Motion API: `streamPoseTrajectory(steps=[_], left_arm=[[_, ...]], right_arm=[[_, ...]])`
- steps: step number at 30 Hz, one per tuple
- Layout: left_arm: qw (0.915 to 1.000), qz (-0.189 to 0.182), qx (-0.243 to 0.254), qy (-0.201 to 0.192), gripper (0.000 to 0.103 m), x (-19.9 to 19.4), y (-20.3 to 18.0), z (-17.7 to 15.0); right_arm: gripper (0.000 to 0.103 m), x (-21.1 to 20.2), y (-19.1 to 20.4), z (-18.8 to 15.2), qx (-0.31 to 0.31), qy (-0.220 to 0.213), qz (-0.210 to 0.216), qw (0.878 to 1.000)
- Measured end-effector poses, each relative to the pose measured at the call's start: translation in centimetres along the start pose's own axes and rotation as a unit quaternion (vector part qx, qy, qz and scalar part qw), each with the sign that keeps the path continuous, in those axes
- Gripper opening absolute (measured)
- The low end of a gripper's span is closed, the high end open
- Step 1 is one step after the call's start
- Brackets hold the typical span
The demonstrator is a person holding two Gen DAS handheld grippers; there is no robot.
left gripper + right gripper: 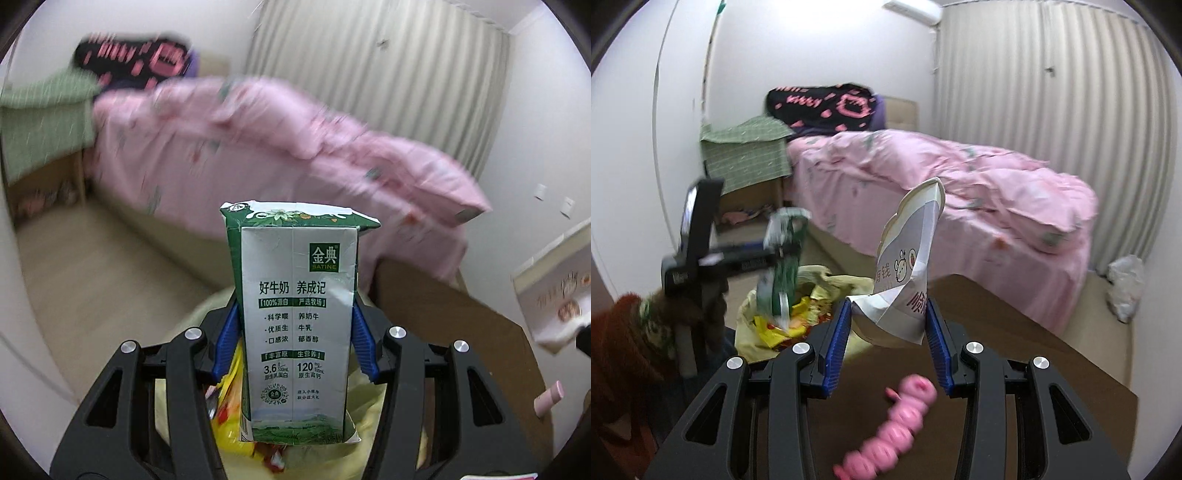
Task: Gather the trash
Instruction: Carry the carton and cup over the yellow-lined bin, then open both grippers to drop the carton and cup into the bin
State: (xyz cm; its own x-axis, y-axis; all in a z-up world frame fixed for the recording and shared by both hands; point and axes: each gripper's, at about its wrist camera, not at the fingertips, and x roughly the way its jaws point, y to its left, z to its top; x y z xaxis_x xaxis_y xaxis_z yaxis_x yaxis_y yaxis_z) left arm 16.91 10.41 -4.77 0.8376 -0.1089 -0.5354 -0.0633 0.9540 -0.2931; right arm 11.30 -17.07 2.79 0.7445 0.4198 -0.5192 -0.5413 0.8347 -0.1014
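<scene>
Both hands are loaded here. The left tongs (pixel 291 332) are clenched on a green-and-white milk carton (pixel 295 317), blue pads pressed to its two sides, carton standing upright between them. Right under it sits the pale yellow trash bag (pixel 827 284), open on the floor beside the table (pixel 1015 354), and there is already a heap of bright yellow and red wrappers (pixel 792 319) inside, so some collecting looks done. From the right wrist view the carton hangs just above the bag's mouth; it is blurred there, but it has not gone in yet. Over on the other side, the right tongs (pixel 886 325) are grasping a crumpled white paper packet (pixel 905 280) with a cartoon print, its torn top sticking up; it sits over the table's near edge, close to the bag but not above it. So by my reading, two pieces are in hand and neither is dropped: the carton looks first in line, the packet next. What is left on the table? A pink row of little pots (pixel 890 428) lies just in front of the right tongs, blurred, and whether that counts as trash I cannot tell. A white crumpled plastic bag (pixel 1126 288) also lies on the floor past the bed (pixel 960 192), well apart from everything.
</scene>
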Motion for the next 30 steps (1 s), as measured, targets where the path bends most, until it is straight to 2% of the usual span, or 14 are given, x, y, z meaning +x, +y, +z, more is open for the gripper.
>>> streamPoseTrajectory(steps=[2, 5, 8, 13, 16, 17, 18, 19, 22, 27, 30], left_arm=[[0.9994, -0.001, -0.019, 0.03, 0.05, 0.8, 1.6, -1.2], [0.9987, -0.005, -0.023, 0.044, 0.05, 1.1, 2.3, -2.6], [0.998, -0.016, -0.032, 0.053, 0.05, 1.8, 2.7, -2.7], [0.9955, -0.038, -0.055, 0.067, 0.05, 2.6, 3.4, -2.1], [0.9925, -0.058, -0.067, 0.085, 0.05, 2.8, 3.6, -1.9], [0.9915, -0.063, -0.072, 0.088, 0.054, 2.6, 3.7, -1.9], [0.9908, -0.067, -0.076, 0.09, 0.062, 2.5, 3.7, -1.7], [0.9899, -0.07, -0.083, 0.091, 0.066, 2.3, 3.8, -1.6], [0.9898, -0.072, -0.088, 0.086, 0.074, 1.3, 3.5, -1.0], [0.9963, -0.032, -0.035, 0.072, 0.083, -1.0, 0.9, -0.1], [0.9978, -0.009, -0.004, 0.066, 0.085, -3.1, -0.9, -0.3]], right_arm=[[0.038, 2.8, 0.9, 0.9, -0.005, 0.013, 0.016, 1.0], [0.038, 6.8, 1.8, 1.4, -0.01, 0.037, 0.04, 0.998], [0.038, 10.5, 2.9, 1.3, -0.015, 0.063, 0.058, 0.996], [0.039, 14.2, 4.1, 0.4, -0.016, 0.089, 0.065, 0.994], [0.039, 14.7, 3.9, -0.2, -0.001, 0.091, 0.073, 0.993], [0.04, 14.7, 3.8, -0.4, 0.003, 0.091, 0.078, 0.993], [0.043, 15.0, 3.8, -0.5, 0.005, 0.096, 0.081, 0.992], [0.051, 15.3, 3.8, -0.7, 0.008, 0.107, 0.083, 0.991], [0.051, 15.1, 3.7, -1.0, 0.001, 0.108, 0.074, 0.991], [0.051, 12.5, 2.8, -1.1, 0.016, 0.09, 0.057, 0.994], [0.051, 9.8, 1.9, -1.6, 0.046, 0.081, 0.043, 0.995]])
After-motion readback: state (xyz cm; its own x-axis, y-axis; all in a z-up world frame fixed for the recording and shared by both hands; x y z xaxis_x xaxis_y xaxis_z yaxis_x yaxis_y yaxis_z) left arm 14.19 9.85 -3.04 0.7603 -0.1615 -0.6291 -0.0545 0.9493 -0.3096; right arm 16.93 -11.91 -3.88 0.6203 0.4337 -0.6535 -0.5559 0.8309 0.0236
